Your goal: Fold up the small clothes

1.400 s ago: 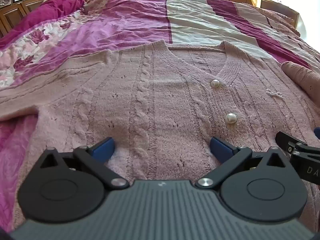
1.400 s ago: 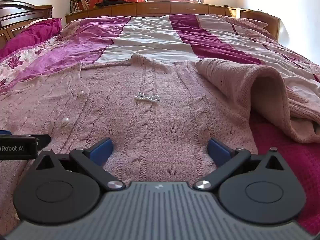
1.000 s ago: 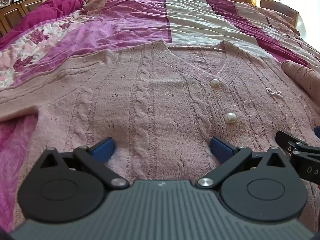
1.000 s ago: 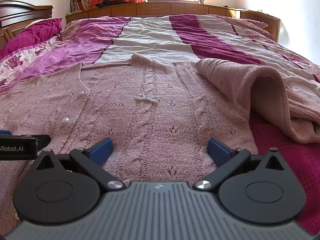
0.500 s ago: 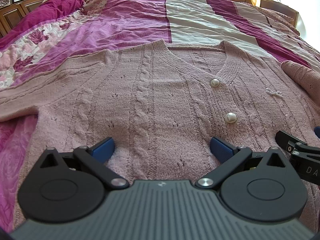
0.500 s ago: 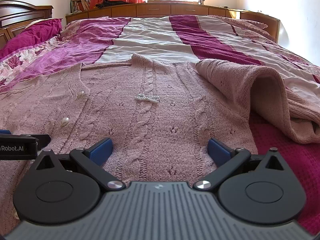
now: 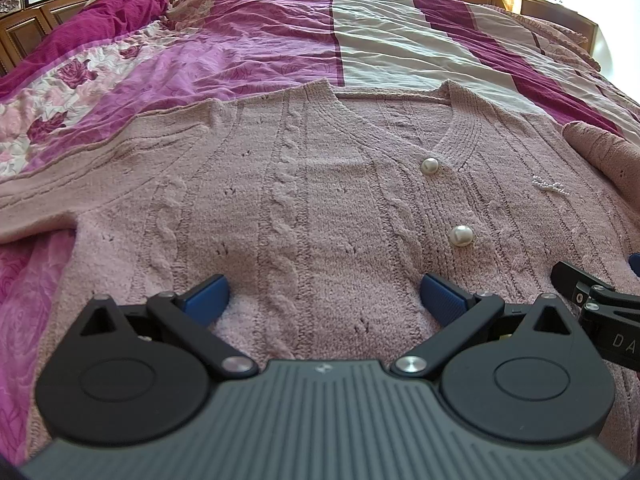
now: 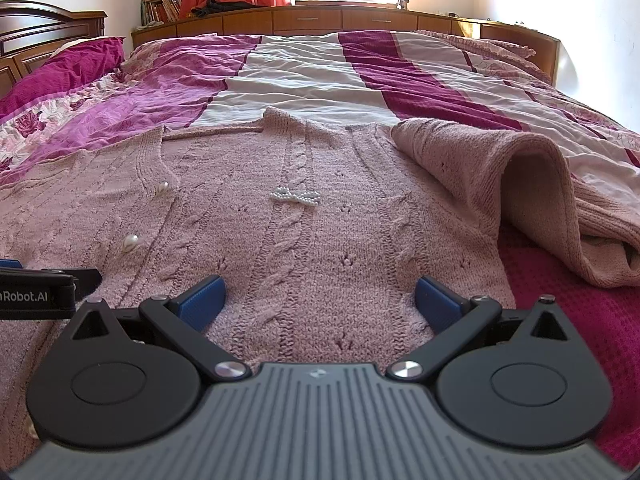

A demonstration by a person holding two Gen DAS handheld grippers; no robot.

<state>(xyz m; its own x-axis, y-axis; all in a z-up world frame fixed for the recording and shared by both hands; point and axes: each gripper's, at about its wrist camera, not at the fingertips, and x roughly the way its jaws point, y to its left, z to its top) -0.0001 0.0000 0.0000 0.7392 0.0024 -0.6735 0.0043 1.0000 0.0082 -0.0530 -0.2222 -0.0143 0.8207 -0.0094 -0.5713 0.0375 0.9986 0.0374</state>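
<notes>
blue ribbed pads mark both tools, nearest the lens: left gripper (image 7: 322, 294) spread wide with nothing between its fingers, hovering low over the hem end of the pink cable-knit cardigan (image 7: 312, 200); right gripper (image 8: 318, 298) likewise spread wide and holding nothing, over the same hem region. the two tools sit side by side, each visible at the other's frame edge (3 o'clock in the left view, 9 o'clock in the right view). whether the pads touch the knit cannot be told. moving out: cardigan lies front-up and mostly flat on the bedspread (image 8: 304, 76), neckline toward 12 o'clock. lower pearl button (image 7: 461, 236) then upper pearl button (image 7: 430, 167) run up the placket, at about 1 o'clock in the left view. a small beaded bow (image 8: 295, 196) sits on the chest at 12 o'clock in the right view. right-side sleeve (image 8: 492, 176) is bunched and humped at 2 o'clock, partly over the body; left-side sleeve (image 7: 80, 168) stretches out flat toward 9 o'clock. far end: wooden headboard cabinets (image 8: 360, 20) and window. judgement: folding not yet begun, step in hand is positioning for a first grasp. next move likely calls for closing both grippers on the hem, or first straightening the humped sleeve, lest it get trapped in the fold.
</notes>
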